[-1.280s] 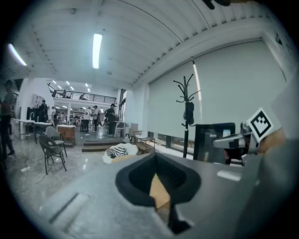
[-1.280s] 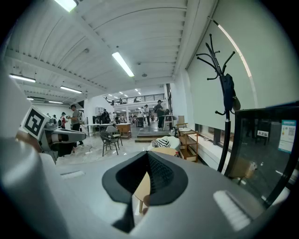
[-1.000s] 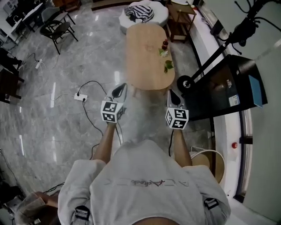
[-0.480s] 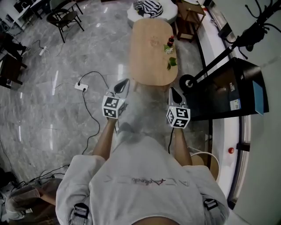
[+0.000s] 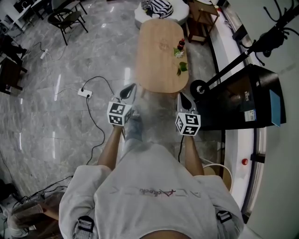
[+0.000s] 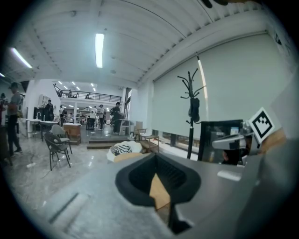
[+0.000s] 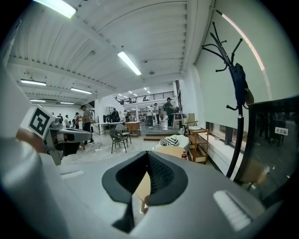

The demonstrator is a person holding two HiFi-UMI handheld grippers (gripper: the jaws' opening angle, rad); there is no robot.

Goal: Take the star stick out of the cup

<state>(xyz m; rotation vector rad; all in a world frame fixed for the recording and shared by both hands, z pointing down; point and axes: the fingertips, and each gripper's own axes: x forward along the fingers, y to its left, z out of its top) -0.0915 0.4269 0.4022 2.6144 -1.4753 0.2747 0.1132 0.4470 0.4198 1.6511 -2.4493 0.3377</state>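
Note:
A long oval wooden table stands ahead of me on the marble floor. Near its right edge are a small red-capped bottle and some green items. No cup or star stick can be made out at this distance. My left gripper and right gripper are held side by side short of the table's near end, pointing at it. Both are shut with nothing between the jaws. The table shows beyond the closed tips of the left gripper and the right gripper.
A black screen on a wheeled stand is close on the right, with a coat rack behind it. A power strip and cable lie on the floor to the left. Chairs, a white pouf and a wooden shelf stand beyond the table.
The head view has shifted a little, so the table sits slightly higher in the frame. Both grippers keep their side-by-side pose and stay shut.

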